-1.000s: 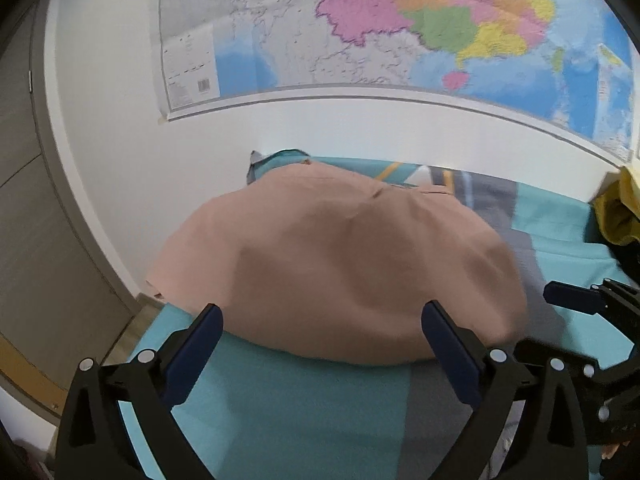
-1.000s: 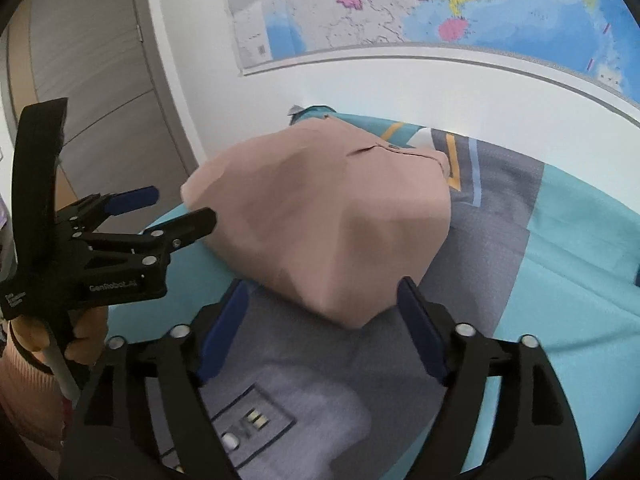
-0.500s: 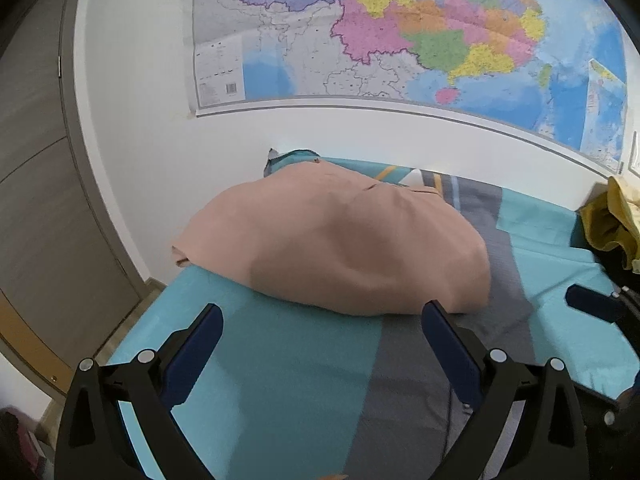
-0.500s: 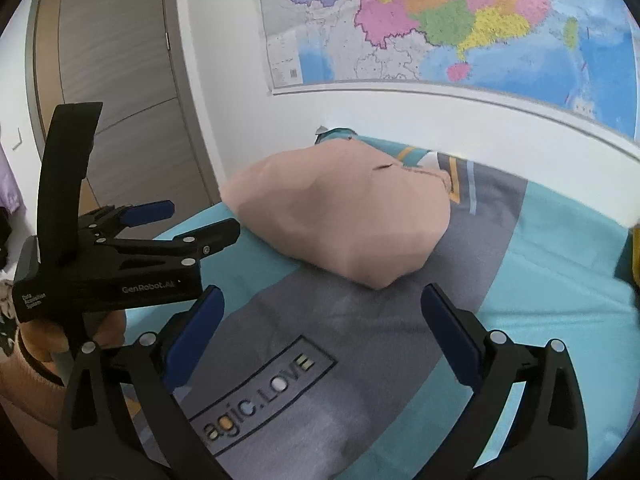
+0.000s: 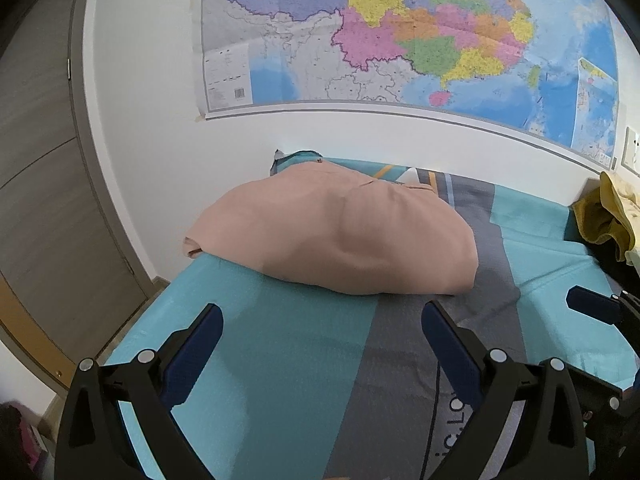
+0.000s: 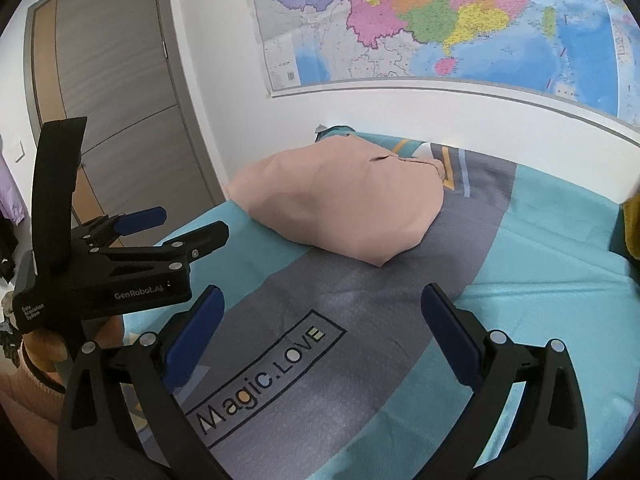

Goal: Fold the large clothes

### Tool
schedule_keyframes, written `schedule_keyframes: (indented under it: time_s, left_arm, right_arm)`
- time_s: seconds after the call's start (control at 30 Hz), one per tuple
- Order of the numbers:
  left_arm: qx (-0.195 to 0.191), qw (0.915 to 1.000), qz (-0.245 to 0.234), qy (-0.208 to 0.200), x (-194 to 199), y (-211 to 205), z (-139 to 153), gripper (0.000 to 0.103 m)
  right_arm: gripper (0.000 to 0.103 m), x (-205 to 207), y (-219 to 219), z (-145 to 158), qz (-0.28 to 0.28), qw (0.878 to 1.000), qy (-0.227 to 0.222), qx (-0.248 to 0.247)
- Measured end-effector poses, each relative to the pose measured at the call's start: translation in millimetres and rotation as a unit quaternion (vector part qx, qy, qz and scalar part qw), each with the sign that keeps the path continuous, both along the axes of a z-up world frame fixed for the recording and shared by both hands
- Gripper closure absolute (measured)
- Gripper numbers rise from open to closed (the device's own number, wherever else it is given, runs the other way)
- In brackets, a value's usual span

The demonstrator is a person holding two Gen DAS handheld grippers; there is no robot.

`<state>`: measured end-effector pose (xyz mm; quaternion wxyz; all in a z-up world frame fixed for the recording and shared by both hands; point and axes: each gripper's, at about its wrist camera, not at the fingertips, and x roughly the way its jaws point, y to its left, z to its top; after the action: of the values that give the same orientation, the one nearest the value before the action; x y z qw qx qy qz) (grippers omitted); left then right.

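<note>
Where the garment lies: the pink garment [image 5: 340, 236] sits as a compact folded bundle at the far end of the bed, near the wall under the map [image 5: 400, 36], one edge just at the bed's left side
Fold so far: judging by the tidy mound and tucked edges, the folding looks done or close to it
Left gripper [image 5: 320, 332]: jaws spread wide, nothing between them, held above bare sheet and well apart from the bundle
Right gripper [image 6: 322, 322]: jaws likewise spread and empty, hanging over the grey band with the "Magic.LOVE" print [image 6: 264, 376]
Why both hang off: I'd guess the person has let go and wants a clear look at the result before touching it again
Bedsheet [image 5: 288, 360]: teal and grey, lies smooth, a fair surface for pressing a fold flat
Off to the right: a mustard-yellow cloth heap [image 5: 604, 216] at the bed's edge, perhaps next in line
Risk: the bundle's left edge is close to the drop
</note>
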<state>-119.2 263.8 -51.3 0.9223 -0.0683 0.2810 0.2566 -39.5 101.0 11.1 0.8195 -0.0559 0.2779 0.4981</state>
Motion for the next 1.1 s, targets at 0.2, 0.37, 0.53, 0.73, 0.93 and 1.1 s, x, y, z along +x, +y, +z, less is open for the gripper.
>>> schedule_keyframes:
  time_s: [0.2,0.37,0.53,0.73,0.93,1.1]
  left_arm:
    - [-0.006,1.0,0.001,0.004,-5,-2,0,0.007]
    - [-0.004,1.0,-0.003,0.004,-8,-3,-1,0.007]
    - [-0.002,1.0,-0.003,0.004,-12,-7,-2,0.007]
    - [0.0,1.0,-0.005,0.004,-13,-9,-1,0.007]
    - [0.002,1.0,-0.007,0.003,-14,-11,0,0.007]
    - [0.001,1.0,-0.006,0.005,-14,-12,0,0.007]
  right_arm:
    - [0.006,-6,-2,-2,0.001,1.0,0.006,-0.003]
    - [0.006,-8,-5,-3,0.003,1.0,0.015,-0.003]
    - [0.006,-11,-8,-1,0.001,1.0,0.013,-0.001]
    - [0.006,-12,-10,-2,0.0,1.0,0.017,0.0]
    - [0.006,-13,-11,-1,0.004,1.0,0.02,0.002]
    - [0.006,-14,-11,-1,0.005,1.0,0.021,0.002]
